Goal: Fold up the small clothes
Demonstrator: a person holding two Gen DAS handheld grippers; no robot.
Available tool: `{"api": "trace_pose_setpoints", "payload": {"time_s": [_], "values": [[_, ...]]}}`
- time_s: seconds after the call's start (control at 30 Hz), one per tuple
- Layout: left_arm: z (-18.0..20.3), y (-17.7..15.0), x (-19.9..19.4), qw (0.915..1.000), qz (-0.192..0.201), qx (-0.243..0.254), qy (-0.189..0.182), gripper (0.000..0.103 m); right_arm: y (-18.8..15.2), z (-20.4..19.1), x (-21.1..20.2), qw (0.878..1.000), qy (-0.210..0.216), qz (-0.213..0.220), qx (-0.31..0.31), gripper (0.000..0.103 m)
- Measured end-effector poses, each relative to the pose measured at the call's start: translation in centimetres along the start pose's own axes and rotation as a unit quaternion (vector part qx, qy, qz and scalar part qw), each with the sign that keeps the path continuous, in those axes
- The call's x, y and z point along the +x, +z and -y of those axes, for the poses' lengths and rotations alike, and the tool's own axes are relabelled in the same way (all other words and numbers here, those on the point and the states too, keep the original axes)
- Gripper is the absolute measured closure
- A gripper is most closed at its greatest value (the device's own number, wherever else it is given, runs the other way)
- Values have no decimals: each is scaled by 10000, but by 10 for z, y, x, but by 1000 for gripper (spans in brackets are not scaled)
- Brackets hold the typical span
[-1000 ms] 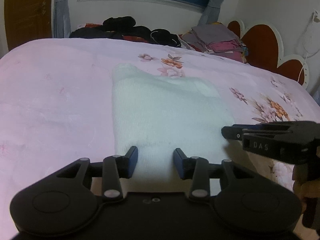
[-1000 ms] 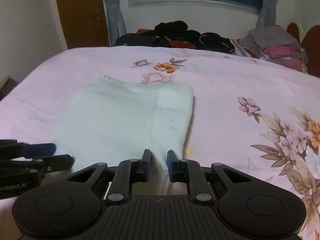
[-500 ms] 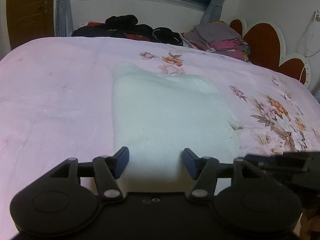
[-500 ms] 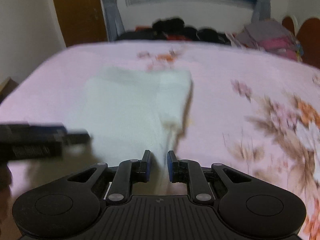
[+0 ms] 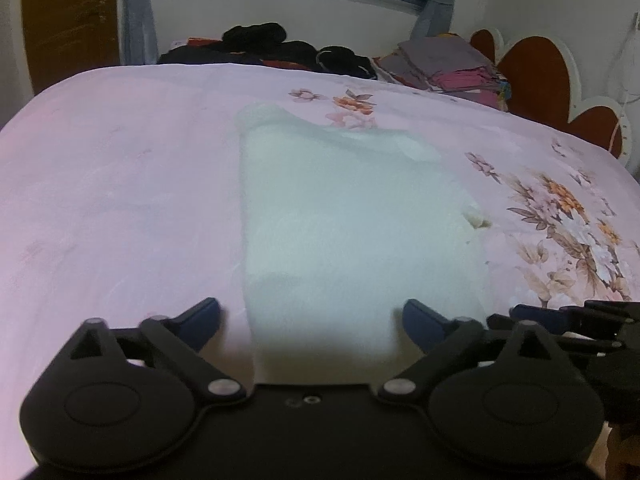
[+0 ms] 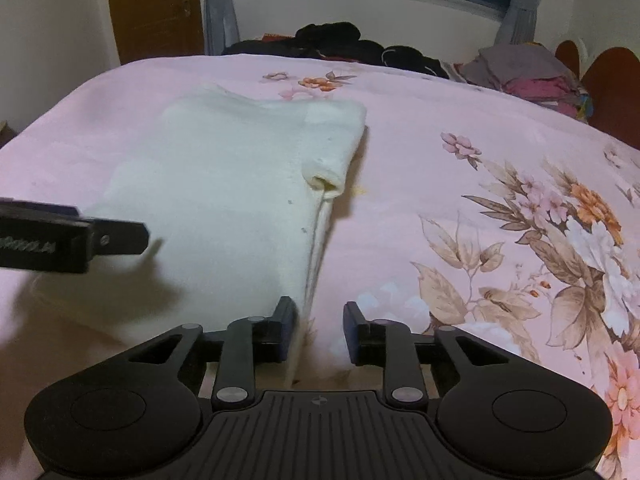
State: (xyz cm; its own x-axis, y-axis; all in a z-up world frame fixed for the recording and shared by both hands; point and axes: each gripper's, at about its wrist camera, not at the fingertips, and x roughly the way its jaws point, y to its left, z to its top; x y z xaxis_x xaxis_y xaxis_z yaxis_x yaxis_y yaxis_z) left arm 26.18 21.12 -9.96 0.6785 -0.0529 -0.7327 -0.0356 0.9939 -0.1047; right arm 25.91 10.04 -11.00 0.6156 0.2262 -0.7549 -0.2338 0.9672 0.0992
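there, left gripper (image 5: 312, 316) apparently angled over garment (image 5: 348, 216)

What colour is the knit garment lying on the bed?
Off-white cream knit garment, clearest in the right wrist view.

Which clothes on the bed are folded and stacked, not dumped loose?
The grey and pink stack at the far right by the headboard: flat, layered. The dark heap left of it is crumpled.
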Motion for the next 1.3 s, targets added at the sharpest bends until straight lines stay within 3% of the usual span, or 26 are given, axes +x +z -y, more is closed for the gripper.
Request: {"api": "trace_pose_setpoints", "payload": {"time_s": [0.2, 0.33, 0.37, 0.4, 0.73, 0.83, 0.93, 1.0, 1.13, 1.3], "values": [[2, -3, -6, 9980, -427, -289, 371, 0, 1, 2, -2, 10000, 81, -13, 20, 76], [7, -10, -18, 9961, -509, -354, 629, 0, 0, 8, -20, 9995, 112, 153, 241, 53], [10, -12, -24, 9961, -449, -294, 704, 0, -2, 9, -28, 9991, 189, 201, 332, 44], [14, -15, -30, 9961, -375, -245, 755, 0, -7, 11, -37, 9986, 270, 245, 393, 41], [59, -53, -130, 9954, 385, -39, 878, 0, -50, 18, -130, 9955, 668, 542, 393, 38], [74, -65, -163, 9936, 587, -83, 965, 0, -59, 18, -164, 9943, 771, 685, 281, 23], [85, -76, -198, 9918, 744, -153, 1026, 0, -70, 14, -207, 9912, 917, 939, 140, 20], [89, -84, -219, 9906, 783, -292, 1084, 0, -76, 11, -234, 9893, 951, 1100, 83, 18], [95, -95, -252, 9890, 852, -421, 1134, 0, -90, 2, -284, 9853, 851, 1481, 99, 0], [104, -109, -286, 9866, 994, -279, 1263, 0, -104, 0, -325, 9820, 736, 1705, 342, 0]]}}
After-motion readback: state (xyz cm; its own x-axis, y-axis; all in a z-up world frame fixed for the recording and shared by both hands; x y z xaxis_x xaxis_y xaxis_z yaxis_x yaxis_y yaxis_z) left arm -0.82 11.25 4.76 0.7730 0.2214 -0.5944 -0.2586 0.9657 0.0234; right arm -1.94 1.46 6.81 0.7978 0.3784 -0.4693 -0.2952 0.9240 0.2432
